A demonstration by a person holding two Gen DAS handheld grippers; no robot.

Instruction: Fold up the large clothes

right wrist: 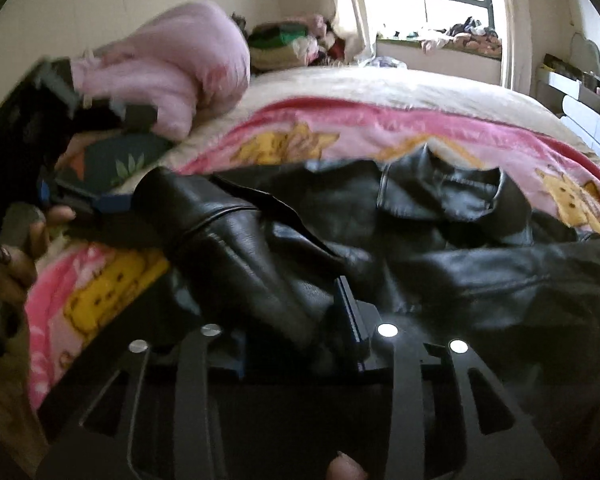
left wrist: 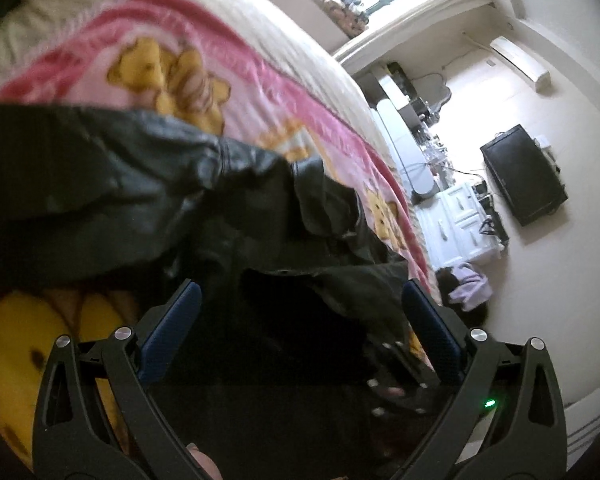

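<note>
On the bed [right wrist: 420, 80], across the pink cartoon blanket [right wrist: 292, 120] and toward its near edge, lies one black leather jacket [right wrist: 480, 264], collar side toward the far edge. The left gripper [left wrist: 298, 312] has its jaws spread wide with dark jacket fabric between them, not clamped. The right gripper [right wrist: 296, 320] has its jaws closed on a fold of the jacket, apparently a sleeve. Judged from its thick creases, the jacket is heavy, fairly stiff and smooth-surfaced; it should hold a fold but may slip in a shallow grip. Take hold at seams, cuffs or hem rather than mid-panel. Count: one jacket, one blanket, two grippers, one pink garment [right wrist: 172, 68] near the bed's far left corner.
</note>
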